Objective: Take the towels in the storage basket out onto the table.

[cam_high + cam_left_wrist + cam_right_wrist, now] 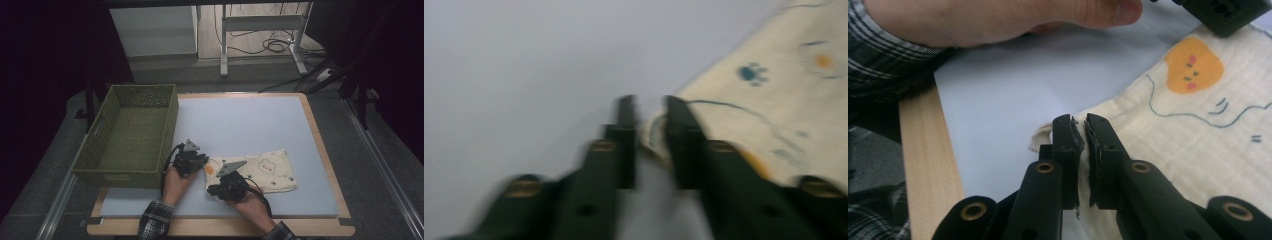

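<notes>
Cloth (260, 172) lies folded near front edge of mat (250, 125), beside basket (131, 135). My left gripper (647, 131) pinches its far left corner, right gripper (1081, 134) its near left corner: jaws narrow, fabric between. Paired grip so I can lift edge evenly.

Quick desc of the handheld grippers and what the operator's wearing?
Both grippers, left gripper and right gripper, are black, each topped by a grey three-cornered plate and trailing a black cable. The flat black fingers have brass-coloured pivots. Sleeves are dark plaid with pale lines.
</notes>
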